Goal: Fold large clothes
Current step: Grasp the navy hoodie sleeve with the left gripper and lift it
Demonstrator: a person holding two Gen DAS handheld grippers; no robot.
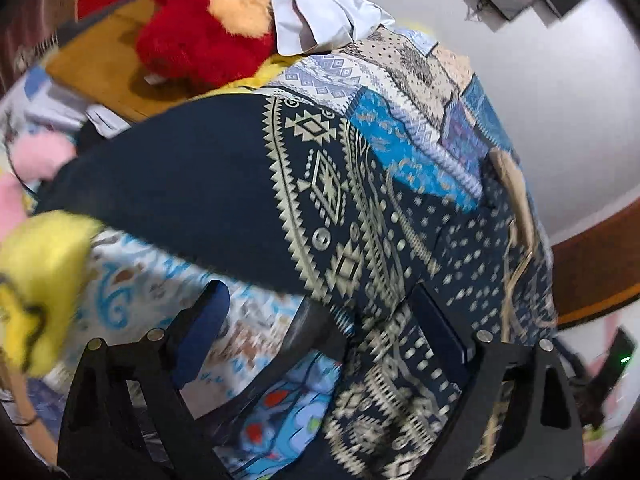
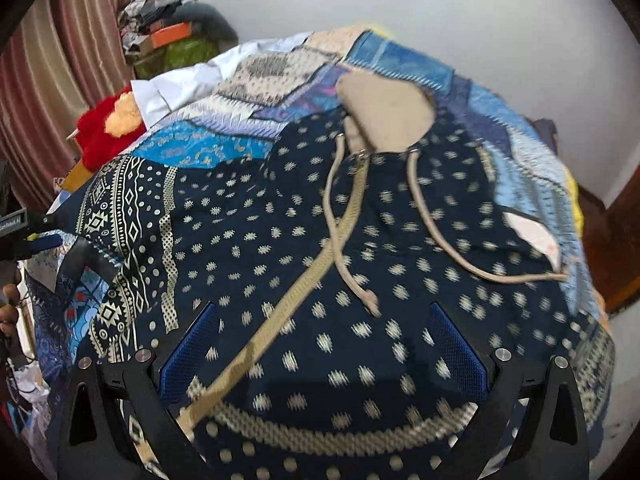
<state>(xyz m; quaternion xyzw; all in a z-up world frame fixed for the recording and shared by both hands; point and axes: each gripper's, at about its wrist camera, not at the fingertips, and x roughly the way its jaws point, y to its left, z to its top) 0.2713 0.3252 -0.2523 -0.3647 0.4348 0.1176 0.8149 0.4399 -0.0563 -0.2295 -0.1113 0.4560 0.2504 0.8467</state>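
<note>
Patchwork bedspread [image 2: 256, 80] under navy hooded garment [image 2: 280, 240], spread flat for folding; left gripper [image 1: 320, 320] and right gripper [image 2: 324, 340] poised above, jaws apart, clamping nothing.

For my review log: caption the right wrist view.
Open right claw above navy patterned hoodie, beige drawstrings lying loose.

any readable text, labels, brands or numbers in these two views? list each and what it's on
None readable.
Label strip at the left edge of the right wrist view: lettering too small and blurred.
Yellow-brown item beside the red plush toy: a few cut-off characters, illegible.
Navy garment: printed patterns only, no words.
</note>
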